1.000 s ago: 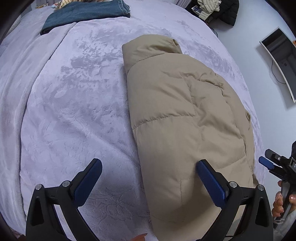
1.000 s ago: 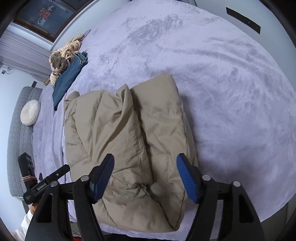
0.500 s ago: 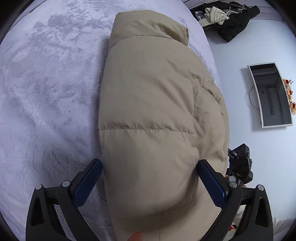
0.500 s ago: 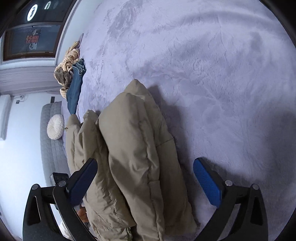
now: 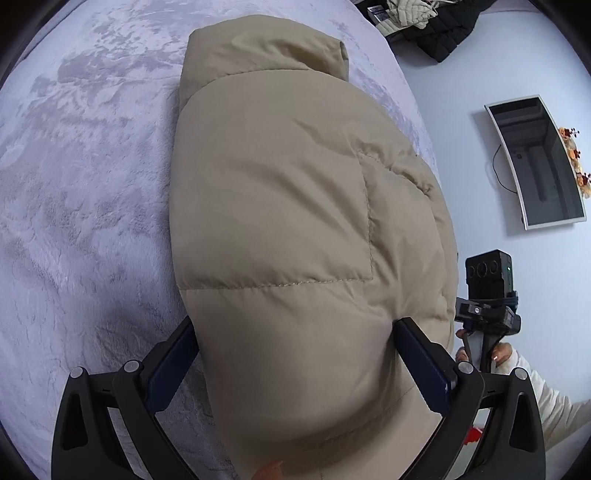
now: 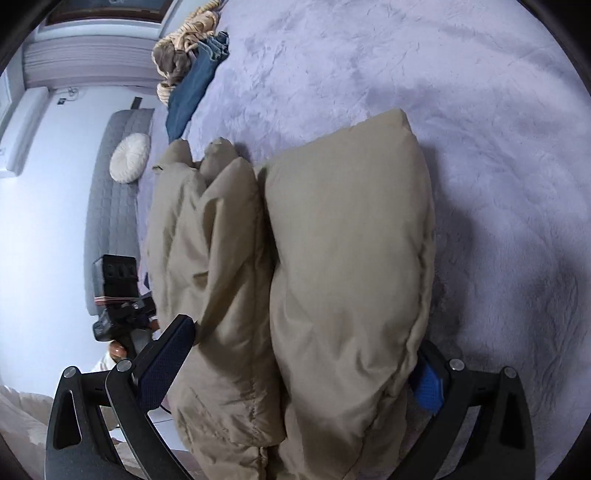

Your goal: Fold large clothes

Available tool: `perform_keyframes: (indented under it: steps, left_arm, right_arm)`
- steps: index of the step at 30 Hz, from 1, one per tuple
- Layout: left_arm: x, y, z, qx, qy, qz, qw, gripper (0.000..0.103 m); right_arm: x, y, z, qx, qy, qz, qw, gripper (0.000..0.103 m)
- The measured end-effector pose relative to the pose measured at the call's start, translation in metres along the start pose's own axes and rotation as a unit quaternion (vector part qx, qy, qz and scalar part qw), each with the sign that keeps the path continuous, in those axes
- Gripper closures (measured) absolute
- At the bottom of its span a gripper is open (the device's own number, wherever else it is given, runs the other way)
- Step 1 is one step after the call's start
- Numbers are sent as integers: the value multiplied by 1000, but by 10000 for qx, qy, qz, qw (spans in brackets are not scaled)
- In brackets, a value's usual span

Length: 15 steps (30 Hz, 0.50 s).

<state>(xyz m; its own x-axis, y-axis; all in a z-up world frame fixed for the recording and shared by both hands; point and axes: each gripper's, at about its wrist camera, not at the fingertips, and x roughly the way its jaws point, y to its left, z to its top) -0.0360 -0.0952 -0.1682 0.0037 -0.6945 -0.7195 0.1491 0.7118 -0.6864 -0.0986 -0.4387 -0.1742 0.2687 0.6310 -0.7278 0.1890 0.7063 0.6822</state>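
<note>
A beige puffer jacket point(image 5: 295, 221) lies folded lengthwise on a lilac bed cover point(image 5: 81, 192), collar at the far end. My left gripper point(image 5: 295, 354) has its blue pads pressed into both sides of the jacket's near end. In the right wrist view the jacket point(image 6: 332, 258) shows as thick folded layers, and my right gripper point(image 6: 303, 354) straddles its near end, the left pad point(image 6: 166, 358) against the fabric and the right pad point(image 6: 428, 384) half hidden under it. Each gripper shows in the other's view: the right point(image 5: 487, 295), the left point(image 6: 118, 295).
Folded blue jeans point(image 6: 192, 92) and a rope-like bundle point(image 6: 181, 55) lie at the bed's far side. A grey sofa with a round white cushion point(image 6: 129, 157) stands beyond. Dark clothes point(image 5: 424, 22) and a wall mirror point(image 5: 535, 162) are to the right of the bed.
Both grippers moved in onto the jacket's near end and their jaws narrowed onto the thick fabric. The jacket end now fills the space between the pads.
</note>
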Motion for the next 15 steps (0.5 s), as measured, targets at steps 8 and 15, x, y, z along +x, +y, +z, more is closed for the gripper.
perform_keyframes:
  steps: [8,15]
  left_arm:
    - [32,36,19,-499,333,-1267,9901,0]
    - [46,16,24,-679,233,-1100,9913,0]
  right_arm:
    - [33,-13,19,-72,424,394,9983,0]
    - [48,-14,25,30,495,440,9978,0]
